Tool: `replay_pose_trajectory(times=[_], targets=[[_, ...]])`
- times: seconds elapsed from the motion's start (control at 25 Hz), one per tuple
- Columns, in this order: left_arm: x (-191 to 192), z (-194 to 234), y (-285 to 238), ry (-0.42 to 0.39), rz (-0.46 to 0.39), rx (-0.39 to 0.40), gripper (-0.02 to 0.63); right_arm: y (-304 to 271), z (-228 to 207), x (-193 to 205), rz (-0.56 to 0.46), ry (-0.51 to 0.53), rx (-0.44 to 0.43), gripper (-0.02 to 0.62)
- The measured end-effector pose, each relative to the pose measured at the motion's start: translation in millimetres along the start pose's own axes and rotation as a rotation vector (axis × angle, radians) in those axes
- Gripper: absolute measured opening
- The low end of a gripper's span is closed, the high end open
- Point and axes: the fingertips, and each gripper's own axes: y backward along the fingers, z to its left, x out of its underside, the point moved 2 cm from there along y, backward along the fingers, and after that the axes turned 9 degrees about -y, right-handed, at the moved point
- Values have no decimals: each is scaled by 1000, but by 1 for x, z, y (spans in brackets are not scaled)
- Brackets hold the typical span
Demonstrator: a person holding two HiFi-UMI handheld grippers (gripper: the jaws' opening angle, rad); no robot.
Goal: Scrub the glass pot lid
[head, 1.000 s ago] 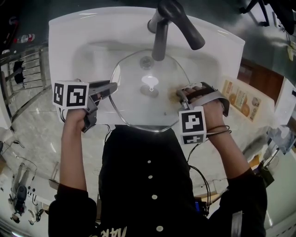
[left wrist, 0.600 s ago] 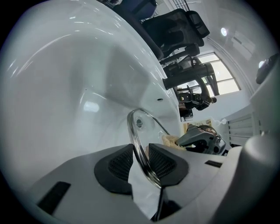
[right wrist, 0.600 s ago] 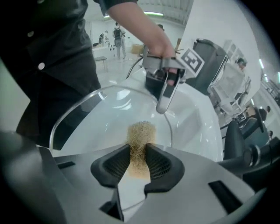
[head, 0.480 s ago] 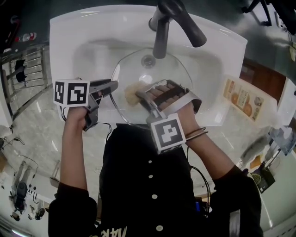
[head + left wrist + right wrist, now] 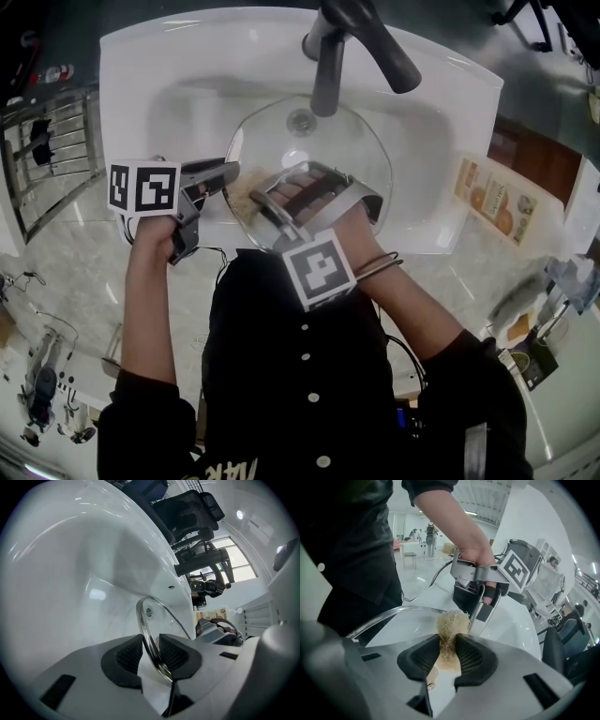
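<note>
The white sink (image 5: 187,56) holds a glass pot lid (image 5: 352,141).

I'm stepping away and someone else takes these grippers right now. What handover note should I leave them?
The left gripper is shut on the rim of the glass lid, holding it in the sink below the faucet.
The right gripper is shut on a tan fibrous scrubber over the lid's near-left part, close to the left gripper. Contact with the glass cannot be told.
Done: both grips are set. How much glass is scrubbed does not show.
Left: probably work the scrubber across the far and right parts, then the other face.
</note>
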Motion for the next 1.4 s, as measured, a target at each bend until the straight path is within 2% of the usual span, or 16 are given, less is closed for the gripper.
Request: replay_pose_trajectory(times=[0.36,0.52,0.64,0.92,1.4], targets=[[1,1,-1,-48,33,-28,133,14,21,19,52,76,-145,121],[1,1,-2,-34,30,-22,133,24,32,31,77,105,-174,121],[0,1,-1,-27,22,-18,133,35,38,37,75,84,-185,121],[0,0,0,-34,32,-31,133,64,60,74,171,135,-314,121],[0,0,0,-26,24,-29,133,96,76,103,275,205,-453,121]])
